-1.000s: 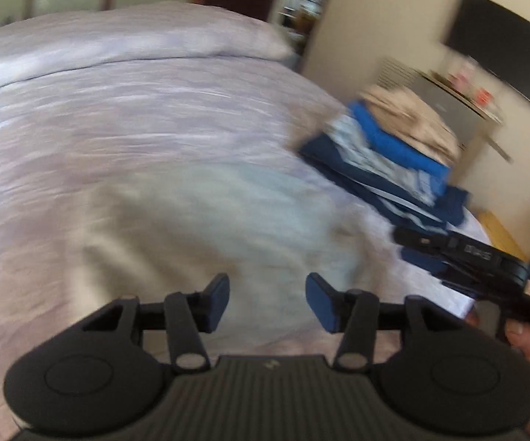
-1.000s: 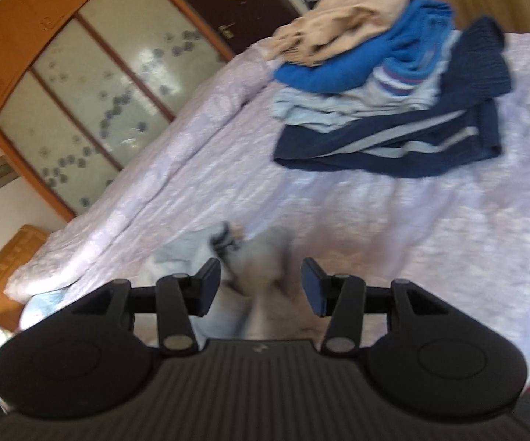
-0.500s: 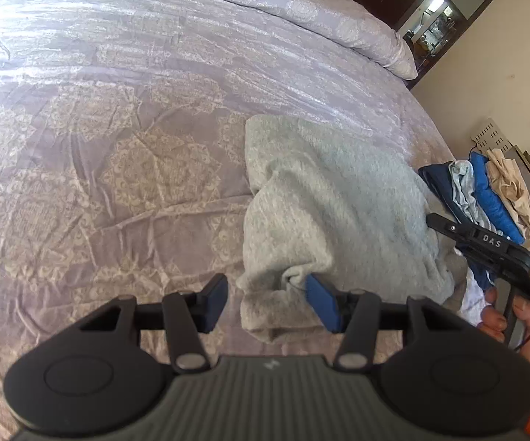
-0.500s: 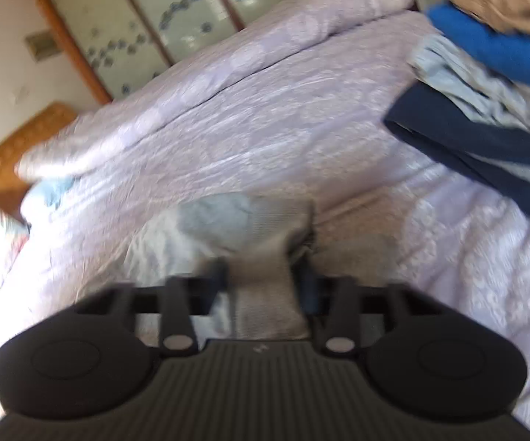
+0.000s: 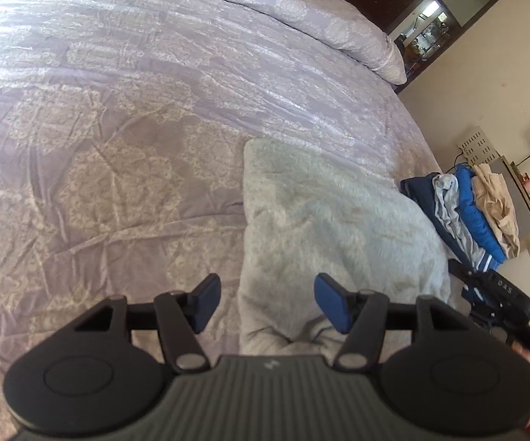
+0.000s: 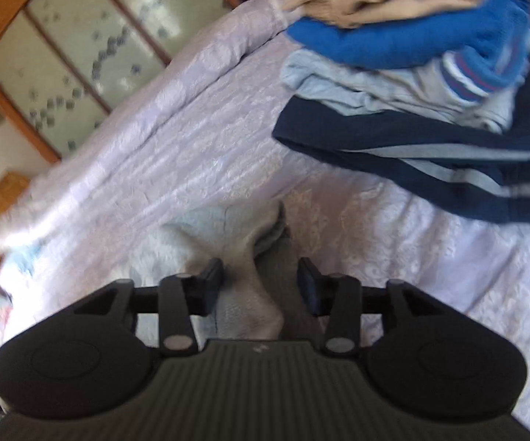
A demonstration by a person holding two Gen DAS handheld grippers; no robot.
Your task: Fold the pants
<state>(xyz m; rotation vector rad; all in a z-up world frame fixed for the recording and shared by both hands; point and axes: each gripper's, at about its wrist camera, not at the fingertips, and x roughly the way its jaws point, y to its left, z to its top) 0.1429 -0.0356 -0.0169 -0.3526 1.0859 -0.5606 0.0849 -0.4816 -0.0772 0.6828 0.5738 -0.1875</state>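
Observation:
The grey pants [image 5: 331, 228] lie folded in a rough rectangle on the lilac bedspread [image 5: 117, 128], at the right of the left wrist view. My left gripper [image 5: 266, 303] is open above their near left edge, holding nothing. In the right wrist view a raised fold of the grey pants [image 6: 253, 257] runs between my fingers. My right gripper [image 6: 259, 286] is open around that fold, its pads apart from the cloth. The right gripper also shows in the left wrist view [image 5: 500, 297], at the pants' right edge.
A pile of folded clothes [image 6: 430, 84] in navy, light blue, bright blue and beige sits on the bed's right edge, also in the left wrist view [image 5: 463, 213]. A wardrobe with glass doors [image 6: 62, 55] stands beyond the bed. A dark door [image 5: 412, 11] is at the far corner.
The left gripper swung from facing the pile to looking down over the pants and opened wider. The right gripper closed on the pants fold half a second ago and has now opened again.

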